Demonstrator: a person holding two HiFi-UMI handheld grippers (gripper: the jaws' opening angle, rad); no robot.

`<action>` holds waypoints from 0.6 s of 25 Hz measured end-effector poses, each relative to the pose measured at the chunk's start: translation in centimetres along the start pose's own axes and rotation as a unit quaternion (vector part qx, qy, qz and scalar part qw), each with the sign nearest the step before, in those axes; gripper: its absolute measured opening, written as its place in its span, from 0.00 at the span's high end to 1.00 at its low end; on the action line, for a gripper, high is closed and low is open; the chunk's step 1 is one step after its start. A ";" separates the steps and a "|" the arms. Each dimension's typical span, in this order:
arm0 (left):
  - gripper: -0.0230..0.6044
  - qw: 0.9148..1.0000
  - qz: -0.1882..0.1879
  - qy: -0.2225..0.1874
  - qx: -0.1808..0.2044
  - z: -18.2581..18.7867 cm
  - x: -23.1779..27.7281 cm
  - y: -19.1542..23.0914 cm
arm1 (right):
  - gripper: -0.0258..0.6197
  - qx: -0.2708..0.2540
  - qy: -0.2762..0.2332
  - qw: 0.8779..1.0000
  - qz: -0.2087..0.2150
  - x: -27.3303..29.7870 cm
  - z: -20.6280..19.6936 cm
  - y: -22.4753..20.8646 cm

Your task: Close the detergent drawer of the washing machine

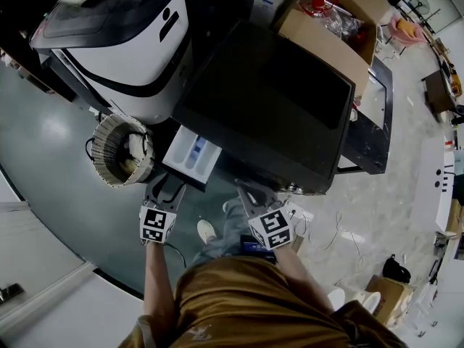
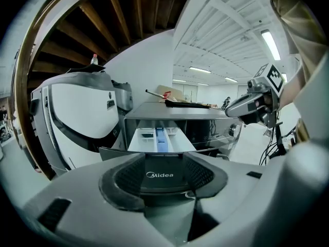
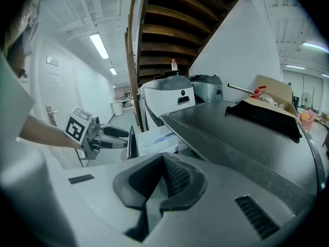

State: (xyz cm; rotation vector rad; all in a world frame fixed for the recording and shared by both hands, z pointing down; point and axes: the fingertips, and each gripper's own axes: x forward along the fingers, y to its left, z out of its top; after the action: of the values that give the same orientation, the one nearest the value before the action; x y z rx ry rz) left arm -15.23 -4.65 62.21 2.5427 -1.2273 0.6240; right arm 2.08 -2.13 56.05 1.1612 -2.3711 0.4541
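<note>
The dark washing machine [image 1: 268, 100] stands before me with its white detergent drawer [image 1: 191, 155] pulled out at the front left; a blue compartment shows inside it. My left gripper [image 1: 165, 188] sits right at the drawer's front edge, jaws spread wide. In the left gripper view the drawer's dark "Midea" front panel [image 2: 159, 175] lies between the open pads [image 2: 121, 185], which do not press on it. My right gripper [image 1: 250, 194] hovers by the machine's front to the right of the drawer, its pads [image 3: 175, 176] together with nothing between them.
A white-and-black machine [image 1: 123, 42] stands left of the washer, with a round wicker basket [image 1: 119, 151] at its foot. A cardboard box [image 1: 341, 27] sits behind the washer. Cables [image 1: 326, 223] trail on the floor at right. My shoe [image 1: 206, 230] is below the drawer.
</note>
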 end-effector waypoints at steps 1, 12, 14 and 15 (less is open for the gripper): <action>0.60 1.000 -0.001 0.000 0.001 0.0 0.0 0.0 | 0.94 0.000 0.000 1.000 -0.001 0.0 0.0 -0.1; 0.59 1.000 -0.006 -0.001 0.000 0.5 0.3 0.0 | 0.94 0.009 0.000 1.000 -0.003 0.0 -0.2 -0.8; 0.59 1.000 -0.006 0.002 -0.001 0.5 0.4 0.0 | 0.94 0.010 0.000 1.000 -0.004 -0.1 -0.2 -0.9; 0.59 1.000 -0.006 0.004 -0.004 0.5 0.4 0.0 | 0.94 0.011 0.000 1.000 -0.004 0.0 -0.2 -0.9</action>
State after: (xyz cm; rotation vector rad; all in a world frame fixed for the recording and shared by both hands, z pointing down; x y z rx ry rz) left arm -14.86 -5.13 61.99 2.5380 -1.2087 0.6244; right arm 2.92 -2.56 56.28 1.1784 -2.3663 0.4788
